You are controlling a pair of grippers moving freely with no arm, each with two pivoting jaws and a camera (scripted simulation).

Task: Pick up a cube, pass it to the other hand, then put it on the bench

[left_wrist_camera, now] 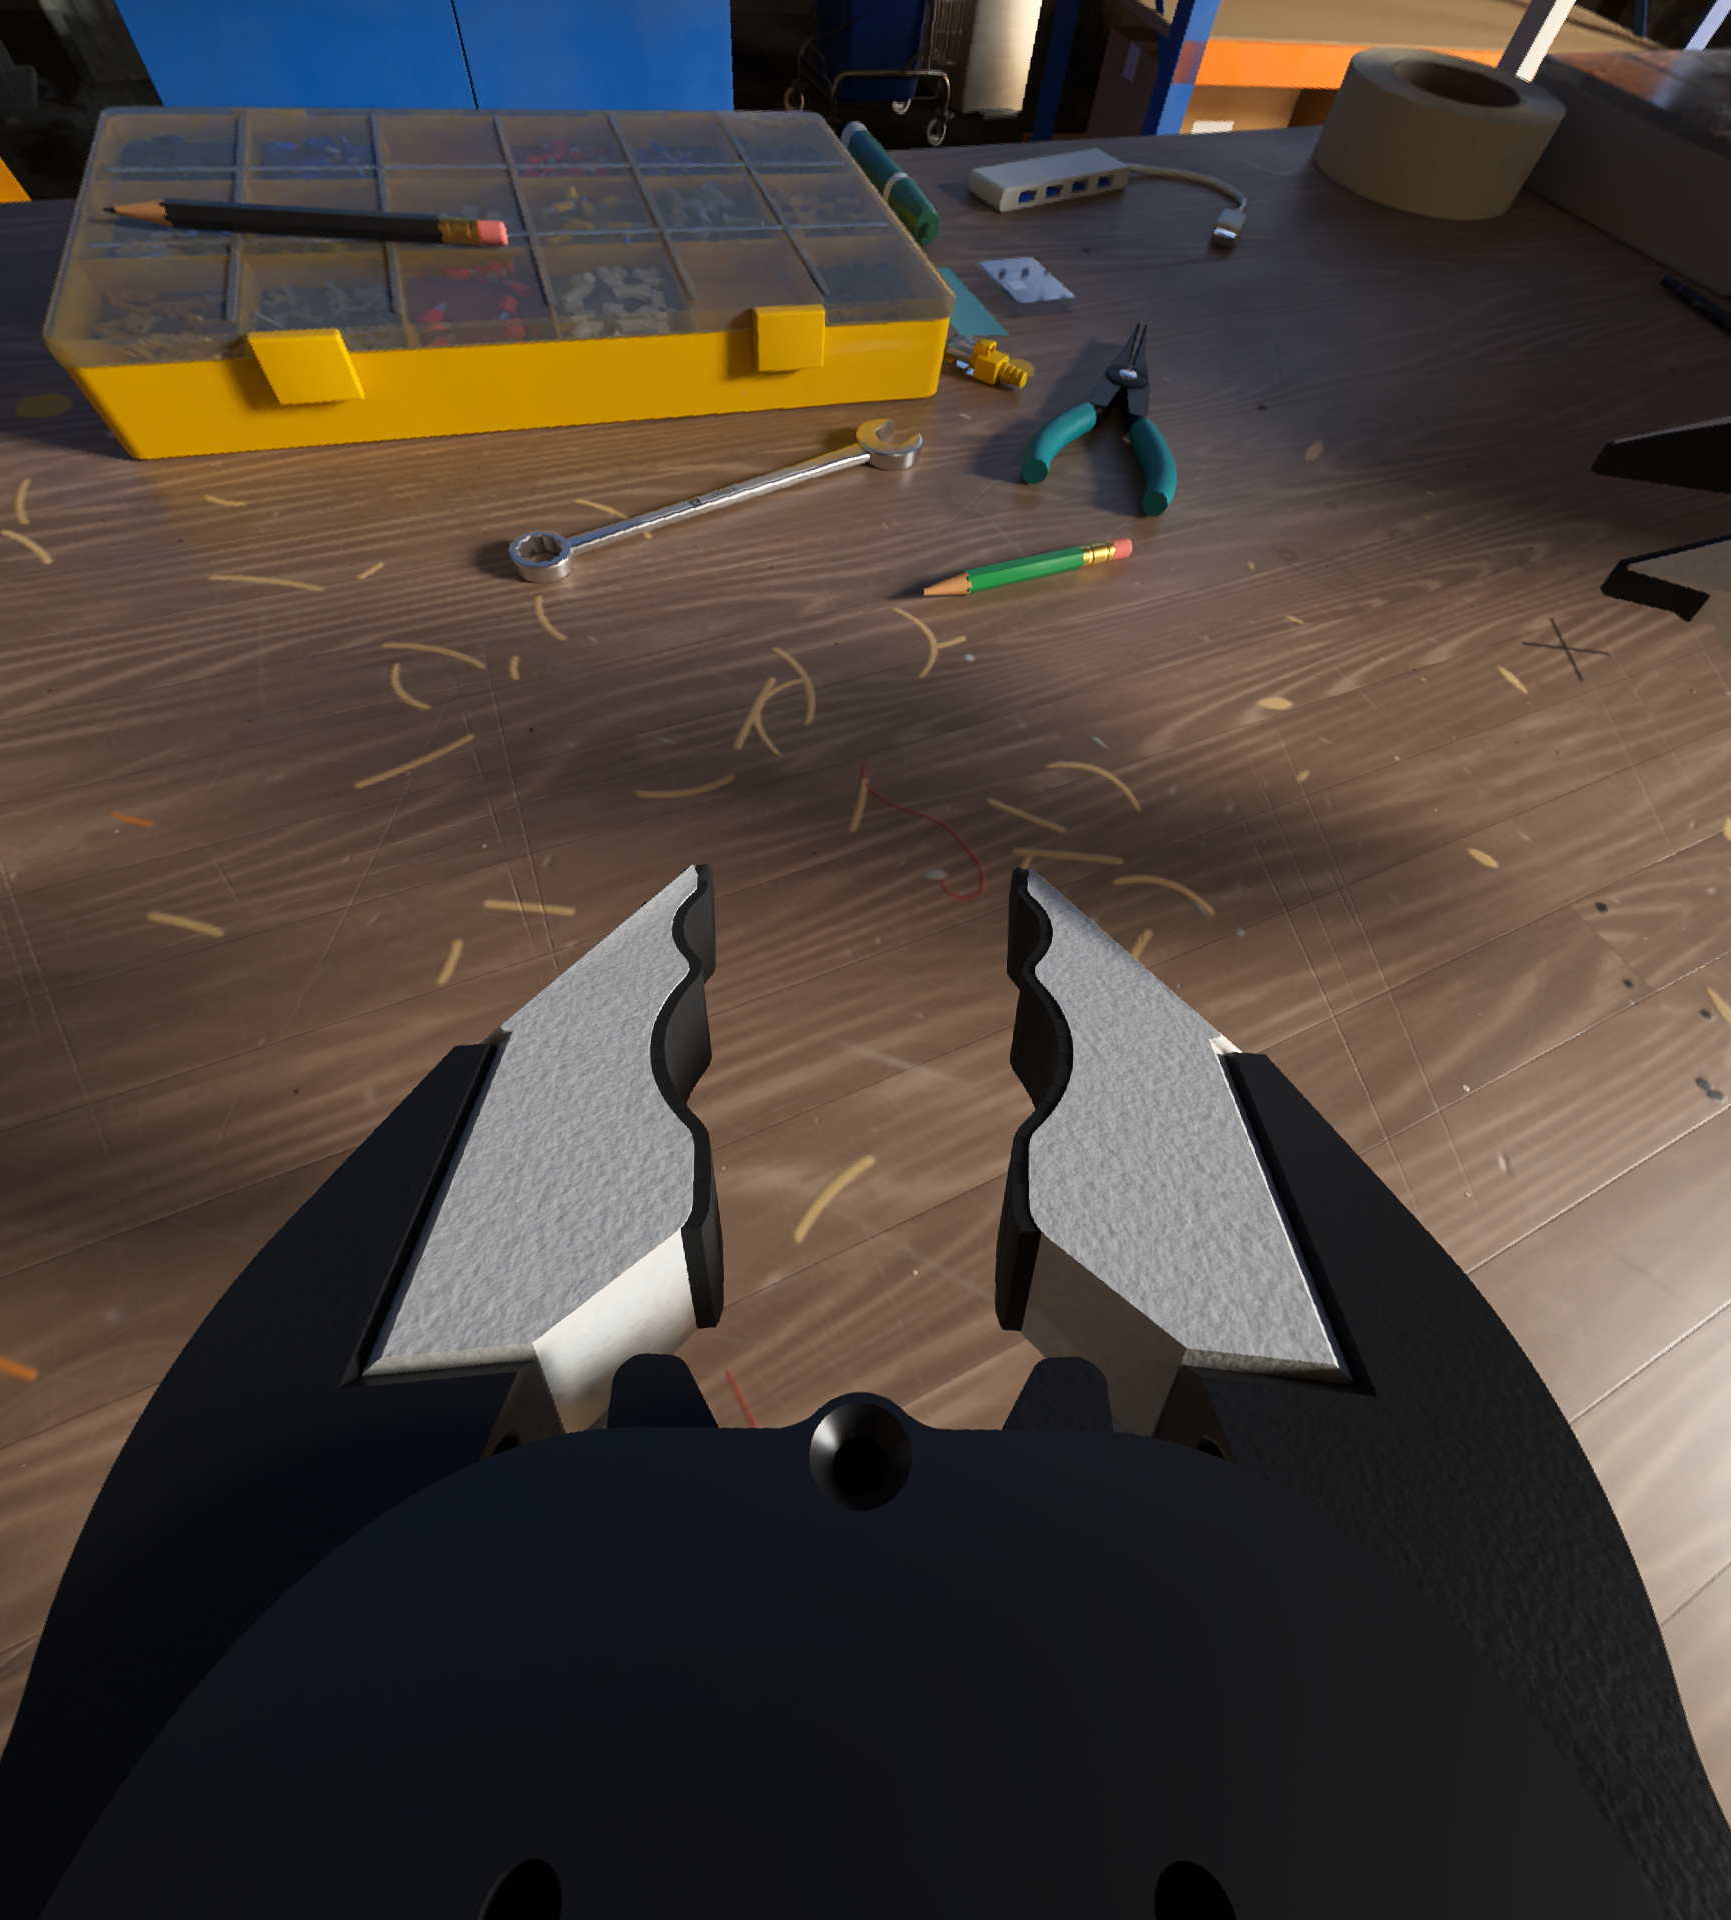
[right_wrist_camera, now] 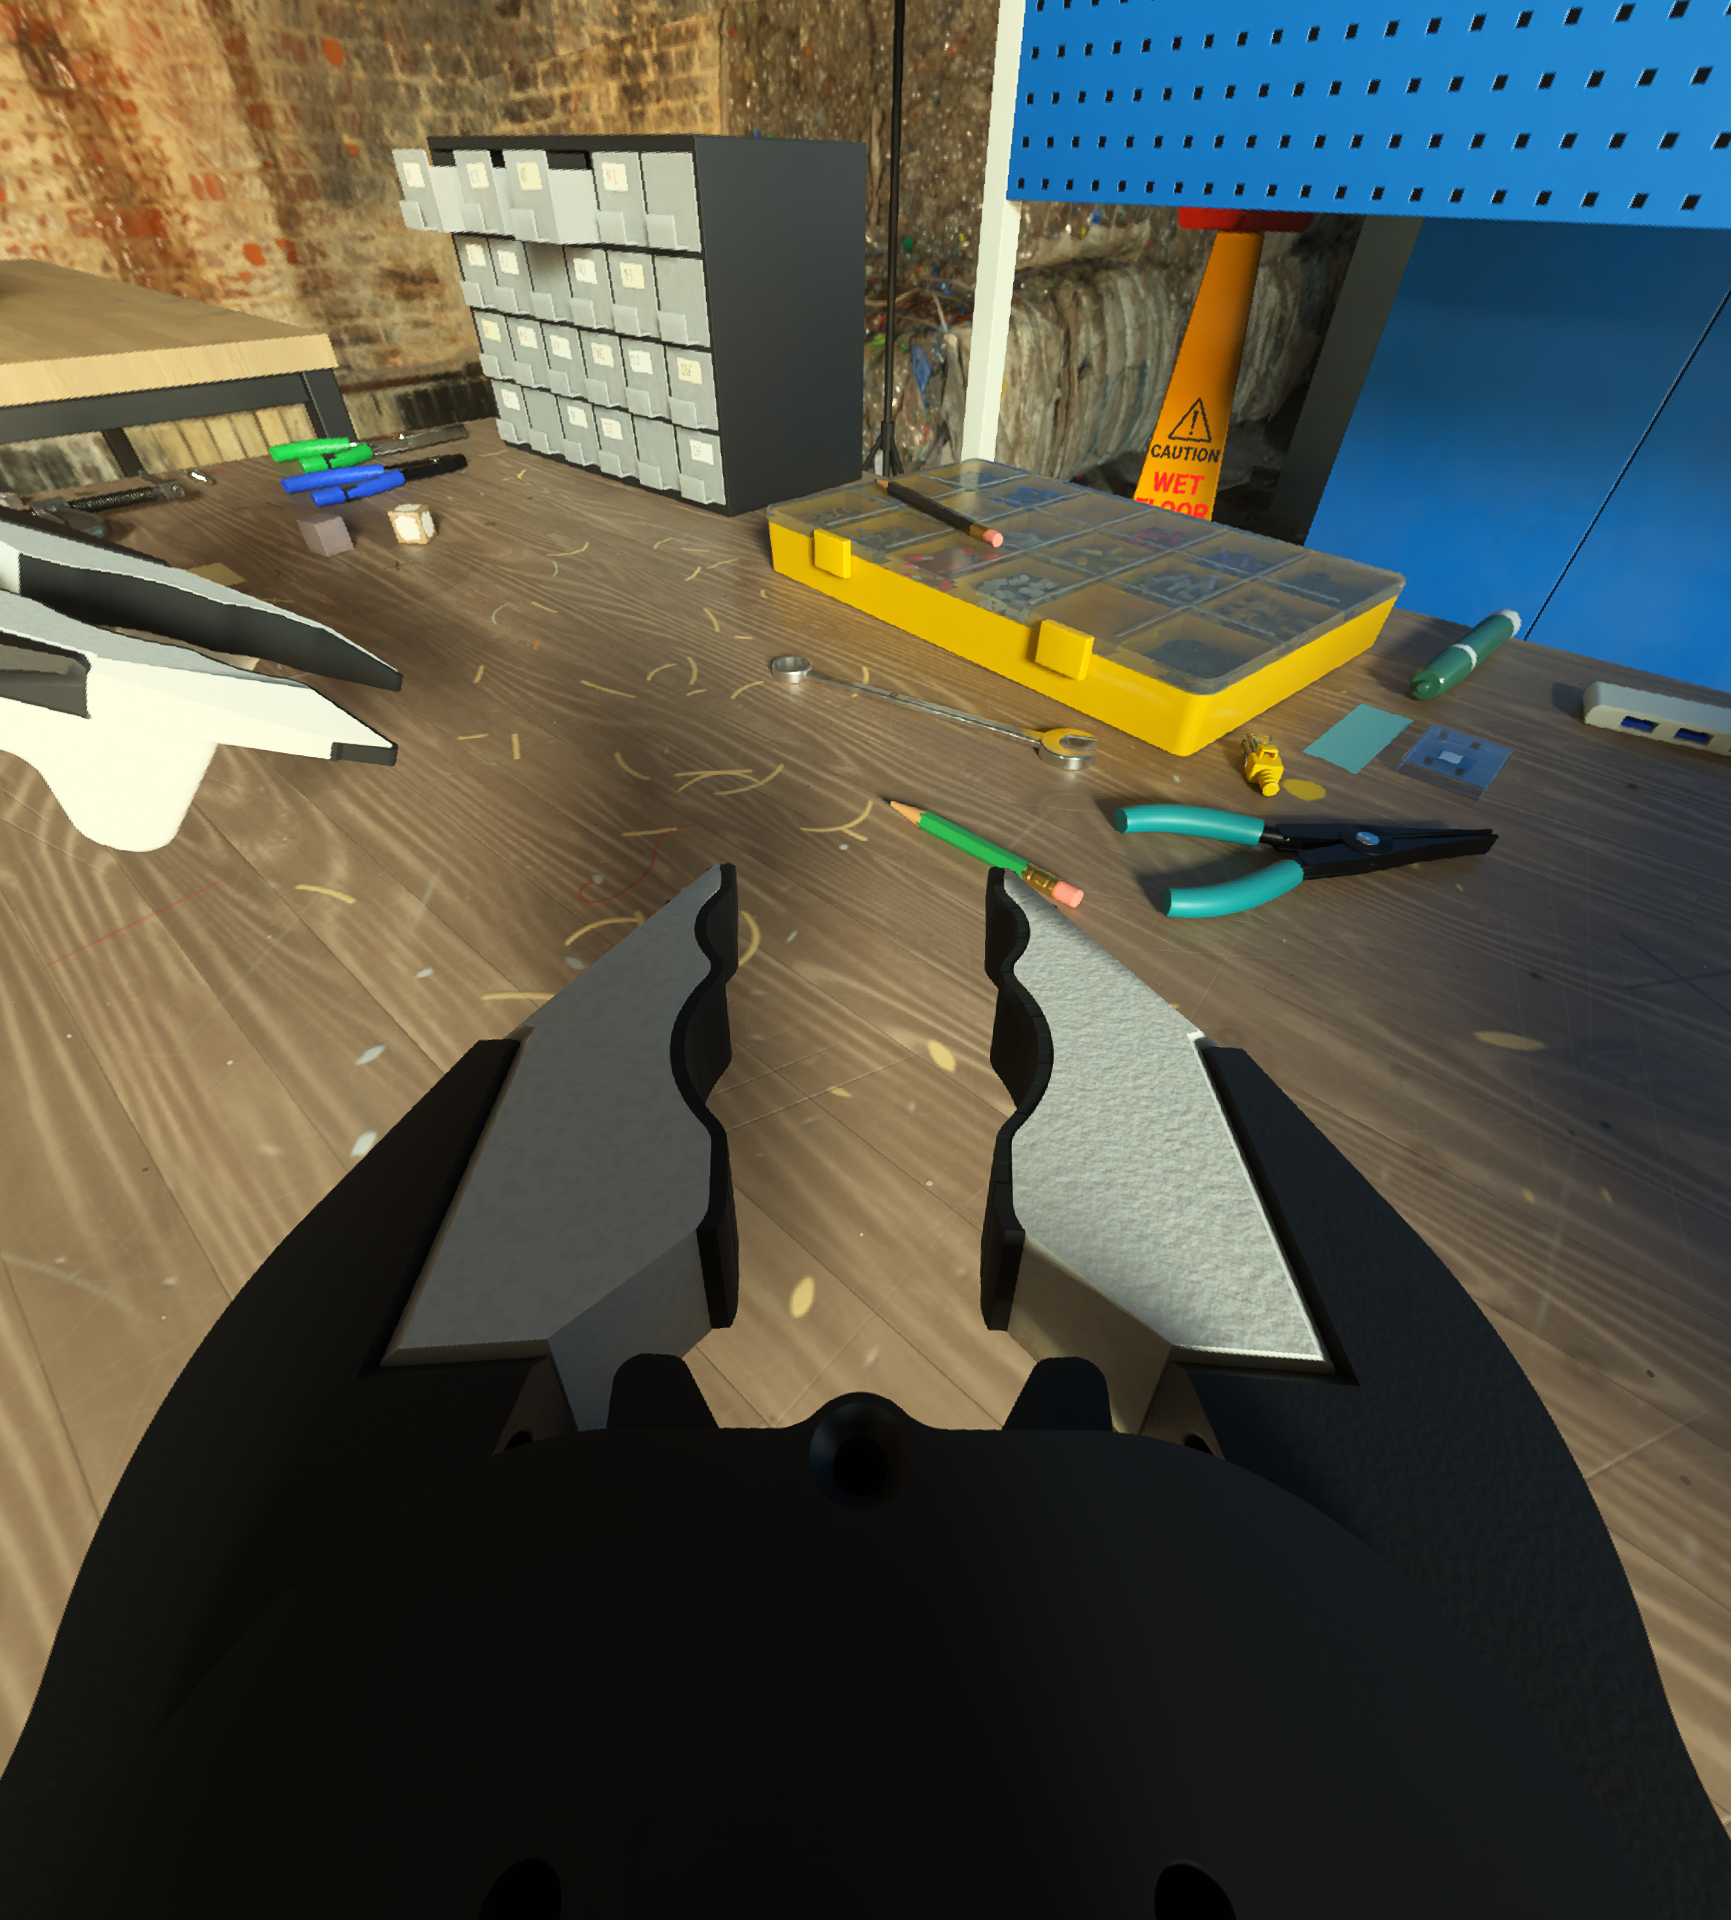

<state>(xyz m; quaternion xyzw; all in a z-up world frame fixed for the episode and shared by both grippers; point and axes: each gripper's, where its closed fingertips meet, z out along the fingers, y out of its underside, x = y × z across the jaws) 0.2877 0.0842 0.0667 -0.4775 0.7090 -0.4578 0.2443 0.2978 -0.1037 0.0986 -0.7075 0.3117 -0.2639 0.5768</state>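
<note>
Orange floor sign (right_wrist_camera: 1193, 416) behind the yellow parts box (right_wrist_camera: 1079, 613), printed in black and red with a warning triangle; wording not recorded. Small paper labels on the fronts of the grey drawer cabinet (right_wrist_camera: 632, 312), too small to read. Barcode sticker at the right edge of the left wrist view, partly cut off.

Two cubes on the counter (right_wrist_camera: 1463, 1143), left of the parts box and in front of the drawer cabinet: dull purple cube (right_wrist_camera: 326, 534) and pale cube (right_wrist_camera: 412, 523) just beside it, near the green and blue markers (right_wrist_camera: 352, 468). Both well apart from either tongs; neither seen in the left wrist view.

Right tongs (right_wrist_camera: 861, 883) spread, nothing between them, hovering over bare counter and aimed toward the parts box, green pencil (right_wrist_camera: 986, 852) just beyond the right tip. Left tongs (left_wrist_camera: 861, 883) likewise spread and holding nothing, tilted down at the counter, facing the parts box, wrench (left_wrist_camera: 715, 499) between. Left tongs also seen from the side at the left edge of the right wrist view, fingers parted, cubes beyond them.
</note>
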